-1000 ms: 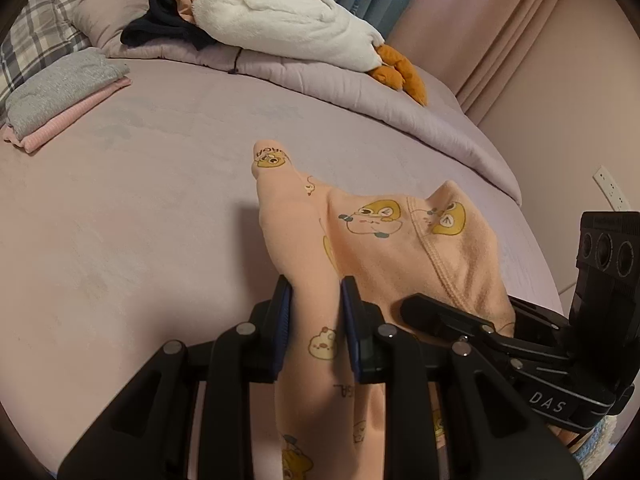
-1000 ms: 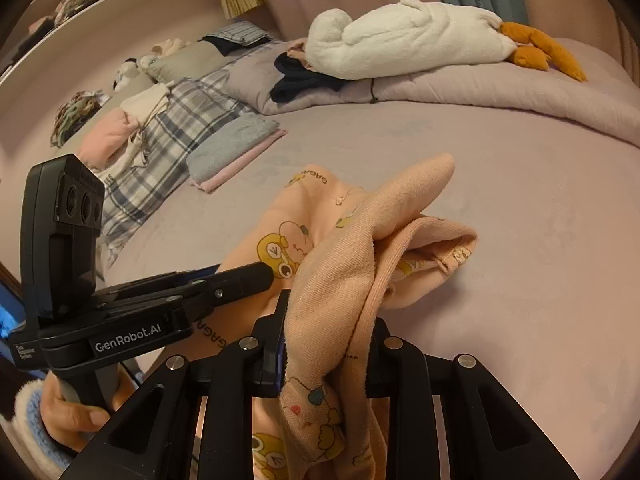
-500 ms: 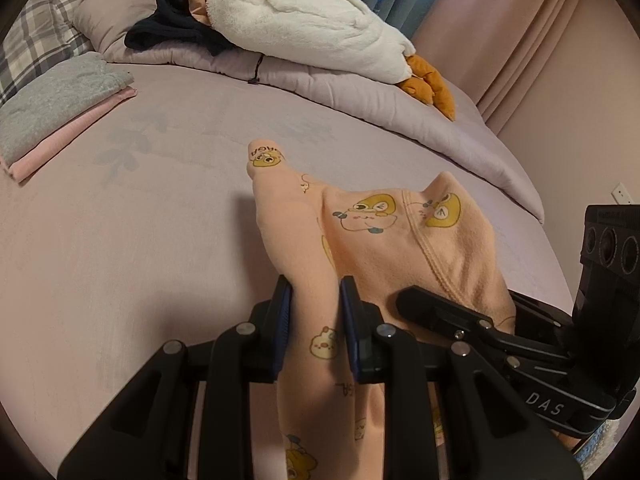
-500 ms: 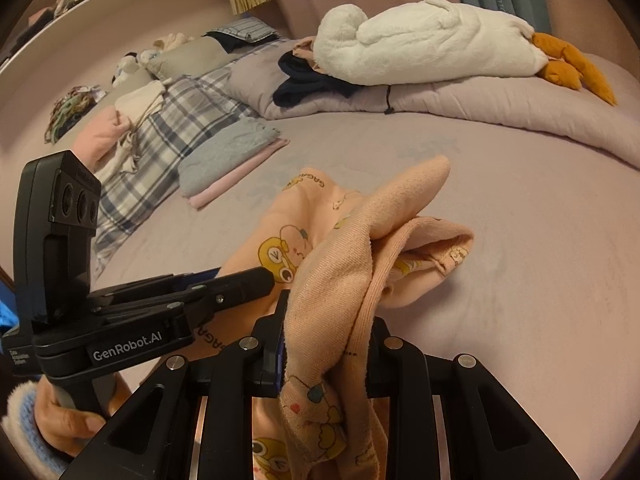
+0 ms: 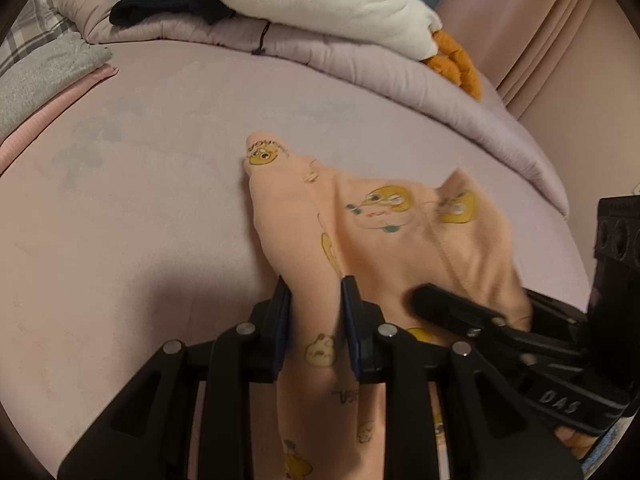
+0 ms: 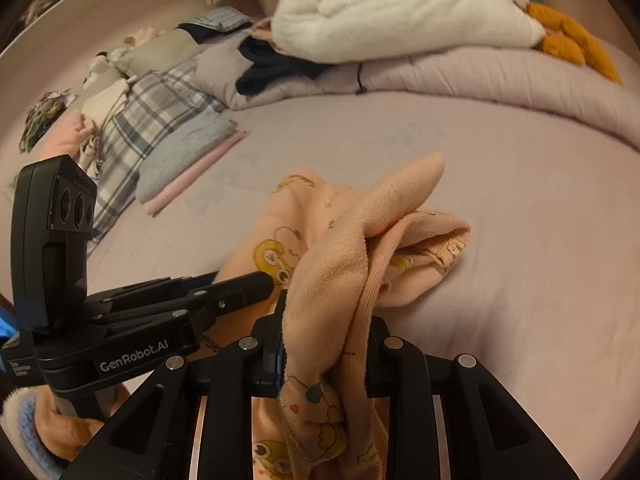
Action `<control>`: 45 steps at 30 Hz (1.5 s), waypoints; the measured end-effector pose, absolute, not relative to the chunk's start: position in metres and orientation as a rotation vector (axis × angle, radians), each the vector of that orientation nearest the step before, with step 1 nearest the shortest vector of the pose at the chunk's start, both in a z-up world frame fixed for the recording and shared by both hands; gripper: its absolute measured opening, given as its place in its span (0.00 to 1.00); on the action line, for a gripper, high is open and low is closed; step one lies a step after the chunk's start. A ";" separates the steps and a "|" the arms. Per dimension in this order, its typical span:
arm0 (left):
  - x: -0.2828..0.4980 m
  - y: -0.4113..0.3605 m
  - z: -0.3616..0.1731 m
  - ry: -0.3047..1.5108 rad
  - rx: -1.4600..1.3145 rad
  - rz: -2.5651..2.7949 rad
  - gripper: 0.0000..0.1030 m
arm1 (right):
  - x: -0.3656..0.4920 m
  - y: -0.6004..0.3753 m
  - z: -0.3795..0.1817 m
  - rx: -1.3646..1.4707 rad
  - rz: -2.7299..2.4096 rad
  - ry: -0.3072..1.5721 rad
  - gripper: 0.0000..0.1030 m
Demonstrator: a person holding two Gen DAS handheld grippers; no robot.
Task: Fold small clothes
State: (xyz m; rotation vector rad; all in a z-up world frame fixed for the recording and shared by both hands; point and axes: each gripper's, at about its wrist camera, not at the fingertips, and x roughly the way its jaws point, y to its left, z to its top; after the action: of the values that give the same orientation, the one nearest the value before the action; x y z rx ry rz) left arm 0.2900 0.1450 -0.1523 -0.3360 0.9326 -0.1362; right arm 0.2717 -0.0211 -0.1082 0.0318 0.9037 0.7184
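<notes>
A small peach garment (image 5: 372,236) printed with yellow cartoon faces hangs between both grippers over the lilac bed. My left gripper (image 5: 316,300) is shut on one edge of it. My right gripper (image 6: 324,320) is shut on a bunched fold of the same garment (image 6: 360,240), whose waistband end droops onto the sheet. The right gripper shows at the right of the left wrist view (image 5: 480,316), and the left gripper at the left of the right wrist view (image 6: 240,284).
A folded grey and pink stack (image 6: 188,160) lies at the left on the bed sheet (image 6: 520,184). A rolled duvet (image 5: 360,60) carries a white plush goose (image 6: 400,20) and dark clothing (image 6: 272,64). A plaid pillow (image 6: 152,120) and loose clothes lie far left.
Both grippers have moved forward over the bed with the garment held; the duvet and goose appear nearer. The grips are unchanged.
</notes>
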 end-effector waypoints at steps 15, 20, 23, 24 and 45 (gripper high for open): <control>0.273 0.157 -0.168 1.013 -0.294 -0.062 0.45 | 0.285 -0.075 -0.142 0.324 0.646 1.128 0.44; 0.263 0.157 -0.170 1.020 -0.286 -0.044 0.55 | 0.276 -0.078 -0.137 0.287 0.630 1.119 0.45; 0.263 0.156 -0.174 1.024 -0.277 -0.036 0.57 | 0.275 -0.073 -0.136 0.236 0.612 1.111 0.48; 0.263 0.156 -0.175 1.025 -0.282 -0.035 0.57 | 0.276 -0.072 -0.138 0.225 0.606 1.113 0.49; 0.220 0.143 -0.178 1.054 -0.230 -0.020 0.64 | 0.251 -0.059 -0.143 0.012 0.584 1.110 0.50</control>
State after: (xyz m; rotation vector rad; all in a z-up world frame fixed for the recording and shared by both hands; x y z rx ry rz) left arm 0.2200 0.1425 -0.1780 -0.2299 1.0537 -0.0198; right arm 0.2506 -0.0593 -0.1434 0.0115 1.1099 0.5842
